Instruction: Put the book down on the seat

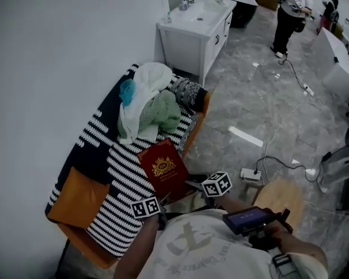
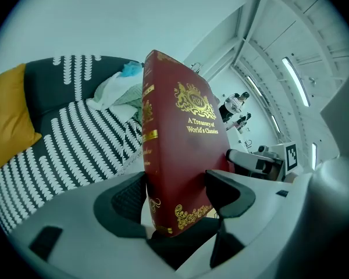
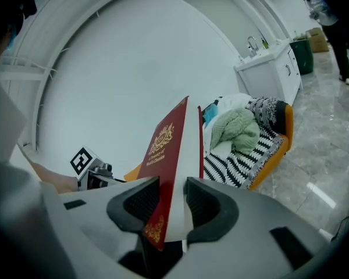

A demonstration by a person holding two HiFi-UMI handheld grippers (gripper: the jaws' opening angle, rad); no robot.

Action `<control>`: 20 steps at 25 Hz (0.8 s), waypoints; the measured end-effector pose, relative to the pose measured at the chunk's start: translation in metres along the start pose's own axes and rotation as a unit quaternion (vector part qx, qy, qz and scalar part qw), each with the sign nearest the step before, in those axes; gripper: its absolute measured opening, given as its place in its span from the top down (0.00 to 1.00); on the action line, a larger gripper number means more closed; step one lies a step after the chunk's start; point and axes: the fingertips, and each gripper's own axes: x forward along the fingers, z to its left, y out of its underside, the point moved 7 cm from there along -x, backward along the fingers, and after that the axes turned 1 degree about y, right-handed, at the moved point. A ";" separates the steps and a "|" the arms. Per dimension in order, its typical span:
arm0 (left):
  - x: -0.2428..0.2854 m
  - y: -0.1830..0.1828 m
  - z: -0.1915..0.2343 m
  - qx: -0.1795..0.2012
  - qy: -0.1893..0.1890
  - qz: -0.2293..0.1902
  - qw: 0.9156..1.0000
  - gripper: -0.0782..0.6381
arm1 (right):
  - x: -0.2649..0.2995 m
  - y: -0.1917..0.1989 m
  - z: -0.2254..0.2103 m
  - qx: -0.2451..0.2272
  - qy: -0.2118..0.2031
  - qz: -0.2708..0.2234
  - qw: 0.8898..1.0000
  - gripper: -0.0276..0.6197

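Both grippers clamp the book (image 1: 163, 167): left gripper (image 2: 175, 185) pinches its bottom edge by the spine, right gripper (image 3: 170, 190) pinches the page side. I hold the book tilted just over the seat (image 1: 119, 173), near the front edge, not yet laid flat.

Risks, as I judge them:
- Both grips sit low at one end, so the book can pivot or fan open.
- If I let go here it may slide off the front onto the floor (image 1: 262, 109).
- If one jaw pair opens first, it twists.
- The clothes (image 1: 151, 106) behind leave little room.
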 end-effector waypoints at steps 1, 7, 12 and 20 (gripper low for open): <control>0.004 -0.002 -0.002 -0.002 0.000 -0.001 1.000 0.43 | -0.001 -0.003 -0.005 0.000 -0.002 0.001 1.000 0.72; 0.016 -0.006 -0.011 -0.018 -0.008 -0.002 1.000 0.43 | -0.005 -0.011 -0.021 0.002 -0.015 0.004 1.000 0.72; 0.014 -0.012 0.003 -0.029 -0.017 0.004 0.999 0.43 | 0.013 -0.014 -0.023 0.008 -0.028 0.019 0.999 0.72; 0.032 -0.042 0.021 -0.053 0.002 0.018 0.998 0.43 | 0.037 -0.040 -0.039 0.016 -0.006 0.037 0.999 0.72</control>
